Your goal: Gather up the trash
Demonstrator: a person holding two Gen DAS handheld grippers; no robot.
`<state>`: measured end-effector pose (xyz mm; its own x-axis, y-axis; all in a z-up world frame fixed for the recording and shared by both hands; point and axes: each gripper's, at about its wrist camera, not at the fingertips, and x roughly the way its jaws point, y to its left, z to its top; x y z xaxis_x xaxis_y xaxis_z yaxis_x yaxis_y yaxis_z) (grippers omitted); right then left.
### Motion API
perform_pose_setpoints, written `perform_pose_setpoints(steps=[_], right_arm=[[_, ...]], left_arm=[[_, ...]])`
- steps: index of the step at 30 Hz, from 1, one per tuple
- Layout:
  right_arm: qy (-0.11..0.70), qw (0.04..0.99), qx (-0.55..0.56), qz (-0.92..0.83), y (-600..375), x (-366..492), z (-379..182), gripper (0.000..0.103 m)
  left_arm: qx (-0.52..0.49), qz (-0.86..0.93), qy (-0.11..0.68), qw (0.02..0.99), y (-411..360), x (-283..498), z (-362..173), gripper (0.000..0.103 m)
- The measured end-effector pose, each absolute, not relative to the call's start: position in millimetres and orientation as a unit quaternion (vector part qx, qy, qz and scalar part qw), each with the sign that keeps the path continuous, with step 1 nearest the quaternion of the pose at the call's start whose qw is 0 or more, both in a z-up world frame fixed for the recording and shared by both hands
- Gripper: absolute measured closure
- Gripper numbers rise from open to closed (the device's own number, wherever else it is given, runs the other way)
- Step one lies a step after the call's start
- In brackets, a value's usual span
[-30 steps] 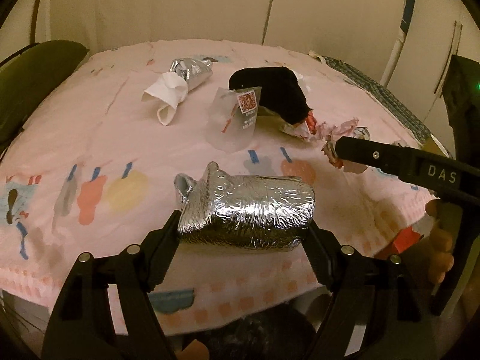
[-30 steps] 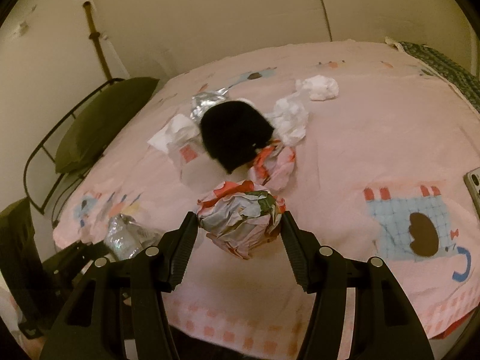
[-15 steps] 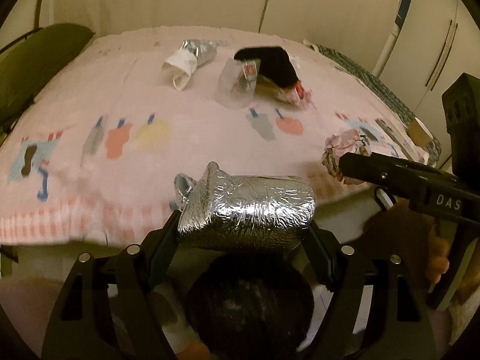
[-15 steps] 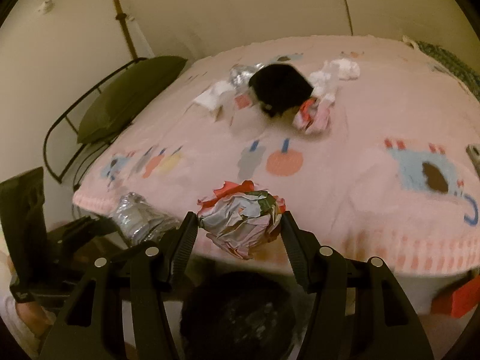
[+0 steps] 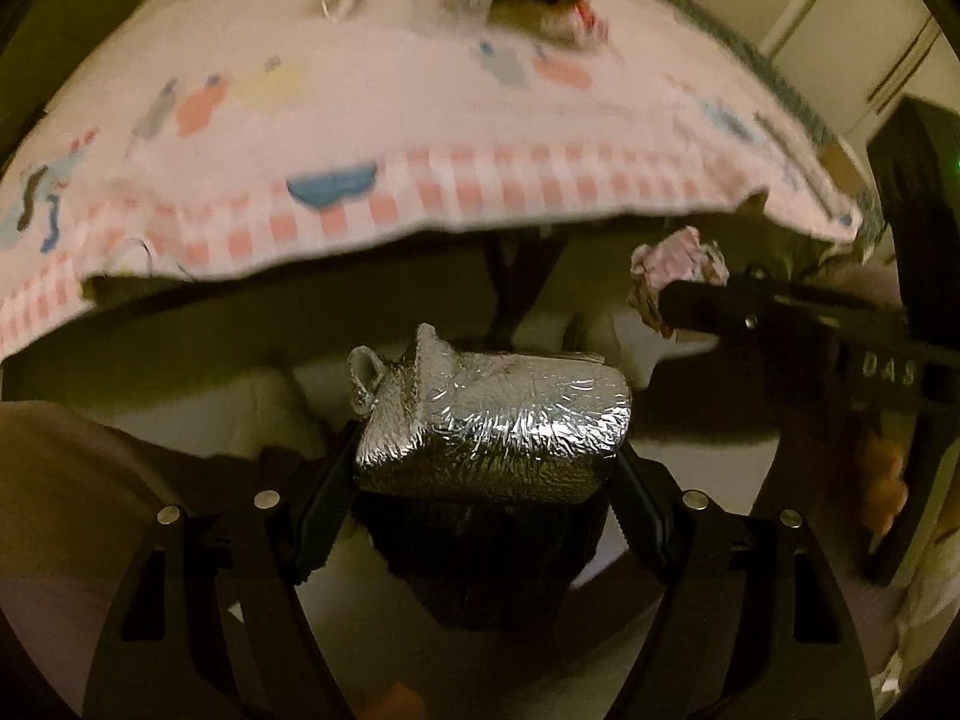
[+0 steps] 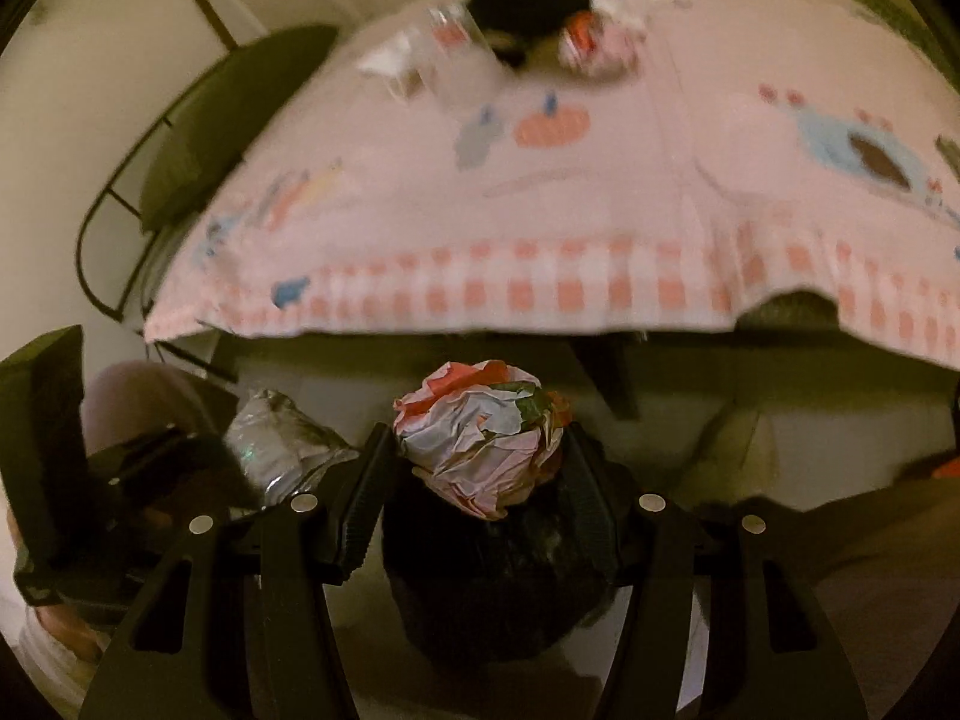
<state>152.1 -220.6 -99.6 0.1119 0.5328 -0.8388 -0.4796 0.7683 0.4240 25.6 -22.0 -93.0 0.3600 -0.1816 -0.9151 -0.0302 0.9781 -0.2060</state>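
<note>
While both ur grippers hang over black bin (image 6: pixel 492 588): left gripper (image 5: pixel 489 468) clamps crinkled silver foil packet (image 5: pixel 492 426), right gripper (image 6: pixel 480 468) clamps crumpled pink-red paper ball (image 6: pixel 480 432); neither dropped yet, more wrappers (image 6: pixel 600 42) left on pink tablecloth (image 6: pixel 600 192) imo.

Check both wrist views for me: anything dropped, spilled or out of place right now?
Nothing dropped. The foil packet sits clamped in the left gripper, the crumpled paper ball in the right gripper, both above the black bin bag. Odd only: more litter, blurred, remains far back on the pink tablecloth.
</note>
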Motion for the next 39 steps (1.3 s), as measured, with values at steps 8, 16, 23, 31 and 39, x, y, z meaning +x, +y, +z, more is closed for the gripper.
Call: perform_pose_setpoints(steps=[8,16,23,31,39], right_arm=[[0.652,0.688,0.012,0.318,-213,157,-147,0.049],[0.631,0.716,0.016,0.298,-220,162,-141,0.02],[0.497,0.815,0.014,0.299,-231,172,-83,0.017],[0.391,0.876,-0.022,0.282,-225,208,-39,0.015],[0.385,0.879,-0.033,0.278,-215,255,-39,0.015]], left_arm=[[-0.063,-0.06,0.629,0.772,-30,23,-121,0.027],[-0.081,-0.065,0.611,0.785,-25,27,-113,0.006],[-0.111,-0.07,0.55,0.825,-21,34,-87,0.006],[-0.092,-0.069,0.461,0.88,-16,67,-54,0.006],[-0.065,-0.083,0.424,0.899,3,107,-43,0.006]])
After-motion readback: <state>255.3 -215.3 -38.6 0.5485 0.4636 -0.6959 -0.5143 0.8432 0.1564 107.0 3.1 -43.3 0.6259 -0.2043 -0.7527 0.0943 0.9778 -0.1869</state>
